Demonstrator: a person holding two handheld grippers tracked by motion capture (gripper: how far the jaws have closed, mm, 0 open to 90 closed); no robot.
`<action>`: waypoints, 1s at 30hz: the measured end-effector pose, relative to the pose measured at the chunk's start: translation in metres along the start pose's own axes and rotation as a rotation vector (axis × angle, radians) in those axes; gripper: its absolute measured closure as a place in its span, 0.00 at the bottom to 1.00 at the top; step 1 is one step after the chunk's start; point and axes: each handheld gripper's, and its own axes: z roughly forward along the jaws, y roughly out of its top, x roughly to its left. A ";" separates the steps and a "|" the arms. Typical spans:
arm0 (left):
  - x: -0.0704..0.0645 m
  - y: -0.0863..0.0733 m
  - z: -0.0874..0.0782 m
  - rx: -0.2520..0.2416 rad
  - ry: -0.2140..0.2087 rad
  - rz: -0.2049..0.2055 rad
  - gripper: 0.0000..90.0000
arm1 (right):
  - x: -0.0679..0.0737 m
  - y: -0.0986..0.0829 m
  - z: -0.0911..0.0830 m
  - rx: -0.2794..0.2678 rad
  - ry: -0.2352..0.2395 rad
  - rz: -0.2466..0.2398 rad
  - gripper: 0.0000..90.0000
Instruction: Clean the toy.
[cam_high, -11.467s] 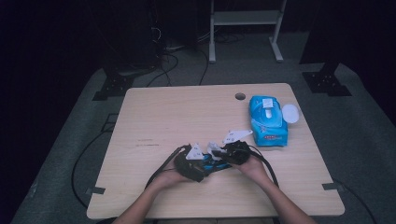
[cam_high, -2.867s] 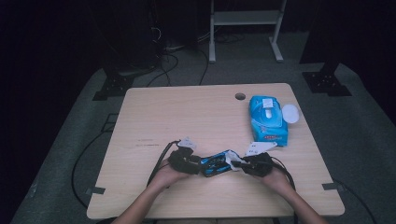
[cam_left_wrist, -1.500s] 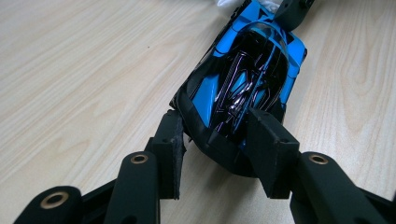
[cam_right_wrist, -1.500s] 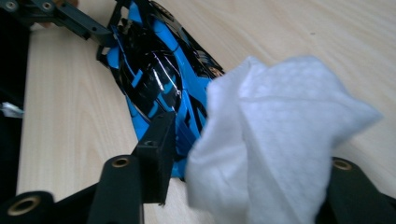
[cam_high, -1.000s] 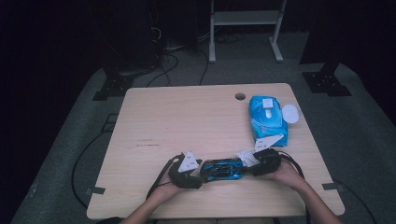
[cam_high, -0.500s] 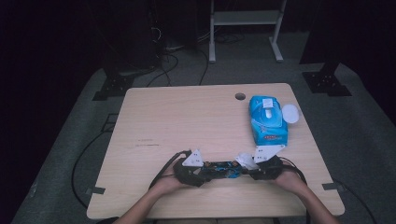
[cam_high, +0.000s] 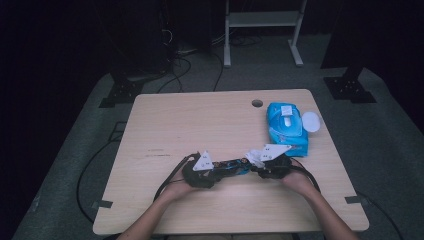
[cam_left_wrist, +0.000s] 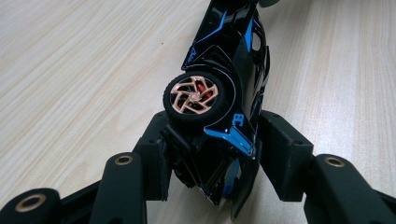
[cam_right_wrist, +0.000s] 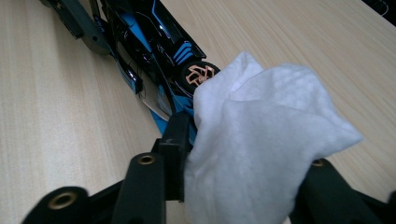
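Note:
A black and blue toy car (cam_high: 231, 166) with copper-coloured wheel rims lies on its side near the table's front edge, between my two grippers. My left gripper (cam_high: 202, 172) is shut on one end of the car (cam_left_wrist: 224, 93), its jaws clamped just behind a wheel (cam_left_wrist: 194, 95). My right gripper (cam_high: 265, 165) is shut on a white wipe (cam_right_wrist: 261, 140). The wipe is pressed against the other end of the car (cam_right_wrist: 154, 42), beside a wheel. It hides the right gripper's far jaw and part of the car body.
A blue pack of wet wipes (cam_high: 286, 127) with its round white lid (cam_high: 311, 121) flipped open lies at the right of the wooden table (cam_high: 200, 120). A cable hole (cam_high: 257, 103) sits near the far edge. Cables trail off the left side, and a stand's legs rise behind the table.
Since the earliest frame both grippers and the car have come nearer the front edge. In the last half second the right gripper with the wipe edged left along the car; the left keeps its hold.

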 end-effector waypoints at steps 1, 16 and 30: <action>0.000 0.000 0.000 0.002 -0.003 -0.003 0.54 | 0.000 0.000 -0.003 0.002 0.003 0.014 0.61; 0.005 -0.005 -0.010 -0.088 -0.061 -0.102 0.59 | 0.000 0.009 -0.035 -0.065 0.032 0.095 0.74; -0.001 -0.002 -0.004 -0.140 -0.048 -0.133 0.63 | 0.035 0.060 0.025 -0.178 0.063 0.093 0.90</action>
